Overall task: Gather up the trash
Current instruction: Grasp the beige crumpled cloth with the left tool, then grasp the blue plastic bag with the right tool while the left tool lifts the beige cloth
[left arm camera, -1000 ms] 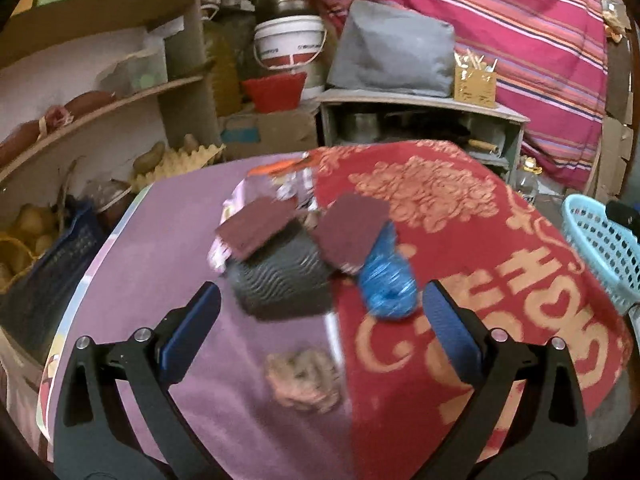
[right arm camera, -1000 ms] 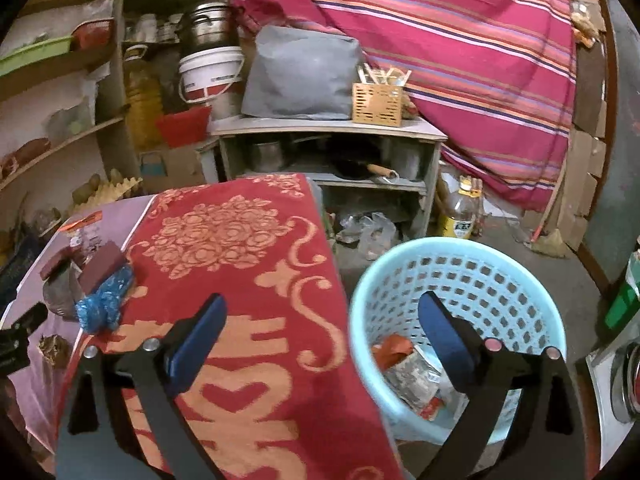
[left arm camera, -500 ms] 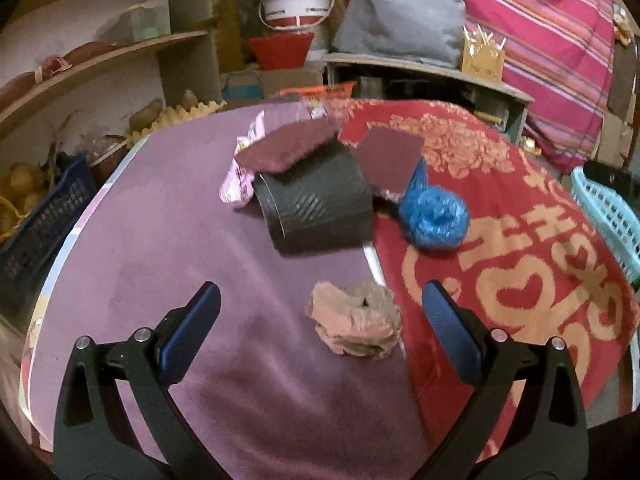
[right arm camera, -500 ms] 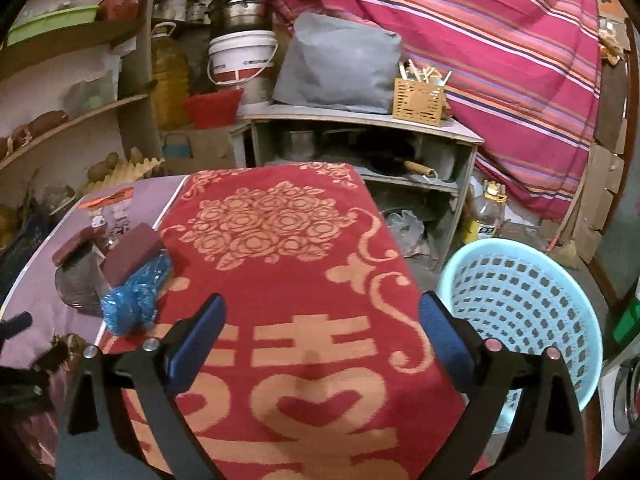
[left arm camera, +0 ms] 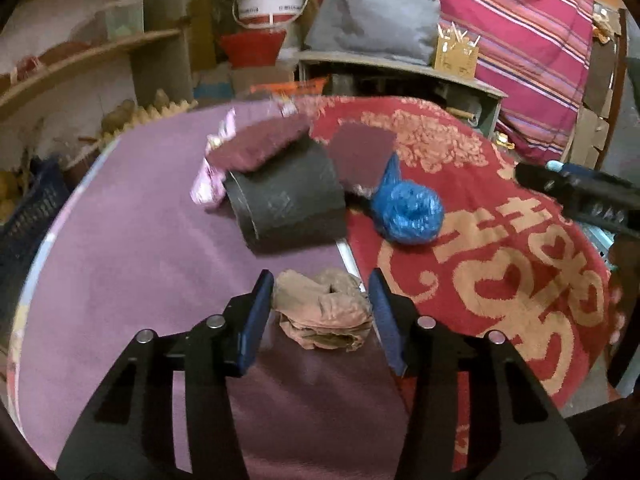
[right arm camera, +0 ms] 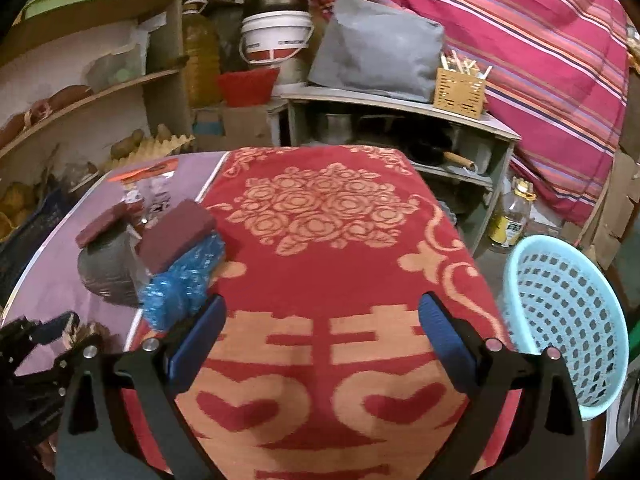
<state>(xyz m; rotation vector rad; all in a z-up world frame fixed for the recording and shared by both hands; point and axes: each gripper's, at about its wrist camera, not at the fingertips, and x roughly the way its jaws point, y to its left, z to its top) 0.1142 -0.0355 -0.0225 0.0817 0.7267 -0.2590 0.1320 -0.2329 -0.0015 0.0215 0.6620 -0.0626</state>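
Note:
A crumpled brown paper wad [left arm camera: 324, 312] lies on the purple table cover, at the seam with the red cloth [left arm camera: 500, 248]. My left gripper [left arm camera: 320, 280] straddles it, jaws closing, and both blue pads touch its sides. Behind it lie a black embossed roll [left arm camera: 284, 200], two maroon scouring pads [left arm camera: 256, 144], a pink wrapper [left arm camera: 208, 184] and a balled blue plastic bag [left arm camera: 408, 212]. My right gripper [right arm camera: 322, 300] hangs open over the red cloth [right arm camera: 328, 240] with nothing between its fingers; the blue bag [right arm camera: 180, 284] sits just left of its left finger.
A light blue mesh basket [right arm camera: 568, 320] stands off the table's right side. Behind the table are a grey shelf unit [right arm camera: 400, 104] with a grey cushion, a white bucket [right arm camera: 276, 36] and wooden shelves [right arm camera: 92, 96] at left. A striped cloth hangs at the back right.
My left gripper sank toward the brown wad and its jaws narrowed from wide open onto it. The right gripper swung left from above the basket to over the red cloth.

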